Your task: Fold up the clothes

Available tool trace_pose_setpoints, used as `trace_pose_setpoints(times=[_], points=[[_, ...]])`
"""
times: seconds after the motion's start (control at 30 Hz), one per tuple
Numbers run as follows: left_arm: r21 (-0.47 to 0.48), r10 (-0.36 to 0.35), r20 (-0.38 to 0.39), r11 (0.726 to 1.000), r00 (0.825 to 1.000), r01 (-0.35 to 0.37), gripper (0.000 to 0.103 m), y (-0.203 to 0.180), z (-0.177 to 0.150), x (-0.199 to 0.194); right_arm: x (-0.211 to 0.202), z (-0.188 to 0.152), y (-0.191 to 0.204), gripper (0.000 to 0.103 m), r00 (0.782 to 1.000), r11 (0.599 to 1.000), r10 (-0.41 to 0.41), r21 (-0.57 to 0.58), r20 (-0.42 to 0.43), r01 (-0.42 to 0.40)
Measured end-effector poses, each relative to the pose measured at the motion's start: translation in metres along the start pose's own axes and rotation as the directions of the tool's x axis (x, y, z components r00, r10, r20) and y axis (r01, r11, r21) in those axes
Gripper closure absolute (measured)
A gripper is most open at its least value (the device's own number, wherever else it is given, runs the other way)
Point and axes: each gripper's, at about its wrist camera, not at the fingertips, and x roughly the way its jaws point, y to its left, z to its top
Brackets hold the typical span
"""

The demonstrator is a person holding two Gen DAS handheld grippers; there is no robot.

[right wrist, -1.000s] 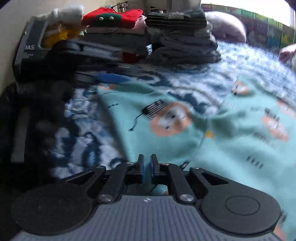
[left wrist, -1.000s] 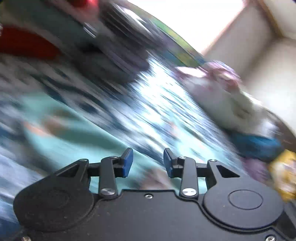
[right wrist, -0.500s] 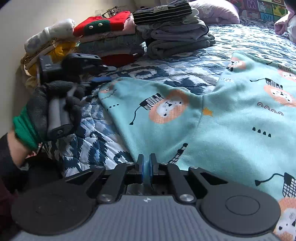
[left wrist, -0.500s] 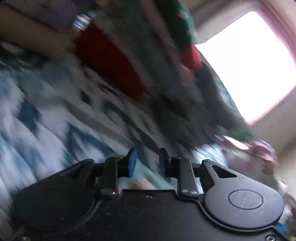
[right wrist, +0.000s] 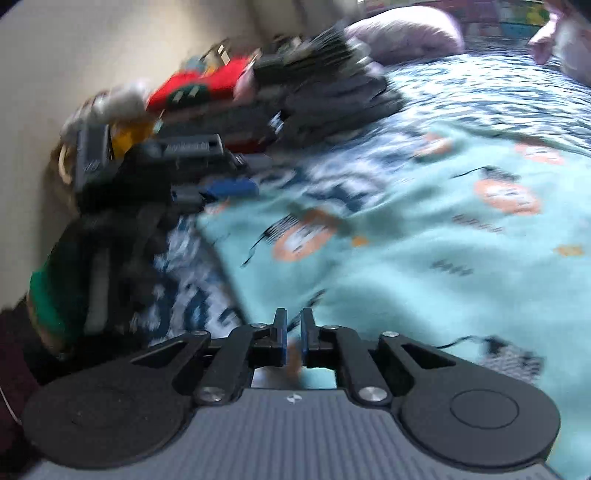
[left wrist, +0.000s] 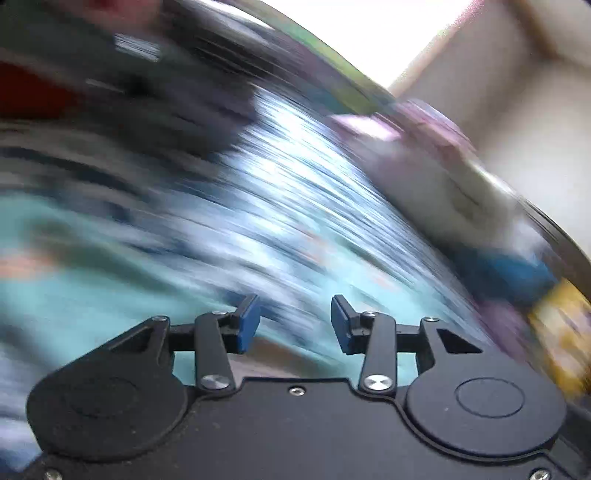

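A teal garment (right wrist: 424, 266) printed with orange animal faces lies spread on a blue-and-white patterned bedspread (right wrist: 480, 96). My right gripper (right wrist: 293, 341) hovers low at its near edge, jaws nearly closed with a bit of teal and orange cloth showing in the narrow gap. My left gripper (left wrist: 295, 325) is open and empty above the same teal garment (left wrist: 74, 295); that view is heavily blurred. The left gripper also shows in the right wrist view (right wrist: 221, 188), held by a gloved hand at the garment's left corner.
Stacks of folded clothes (right wrist: 295, 92) in grey, red and stripes stand at the back left against the wall. A pale pillow (right wrist: 406, 35) lies behind them. A heap of pink, white and blue items (left wrist: 461, 192) sits at the bed's far side.
Both views have become blurred with motion. My left gripper has swung back toward the bed and its jaws have opened wider. My right gripper has shifted a little, jaws still nearly closed.
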Motion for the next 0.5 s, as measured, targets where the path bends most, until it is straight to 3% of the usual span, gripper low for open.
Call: trace_pose_setpoints(times=[0.07, 0.1, 0.17, 0.3, 0.5], points=[[0.045, -0.133, -0.125, 0.989, 0.983, 0.140, 0.060, -0.034, -0.009, 0.028, 0.001, 0.000, -0.014, 0.092, 1.000, 1.000, 0.009, 0.012, 0.004, -0.009], [0.049, -0.156, -0.175, 0.985, 0.972, 0.167, 0.059, -0.041, -0.014, 0.041, 0.004, -0.001, -0.020, 0.092, 1.000, 1.000, 0.015, 0.017, 0.000, -0.015], [0.079, -0.091, -0.252, 0.990, 0.964, 0.114, 0.059, -0.042, -0.012, 0.073, 0.011, -0.011, -0.030, 0.092, 0.999, 0.999, 0.038, 0.039, -0.016, -0.037], [-0.005, -0.041, -0.280, 0.999, 0.959, 0.041, 0.062, -0.007, 0.027, 0.119, 0.015, -0.024, -0.035, 0.092, 0.994, 0.994, 0.106, 0.043, -0.029, -0.104], [-0.029, 0.012, -0.285, 0.999, 0.958, -0.021, 0.061, -0.001, 0.093, 0.188, 0.018, -0.021, -0.051, 0.095, 0.979, 0.978, 0.188, 0.105, -0.074, -0.180]])
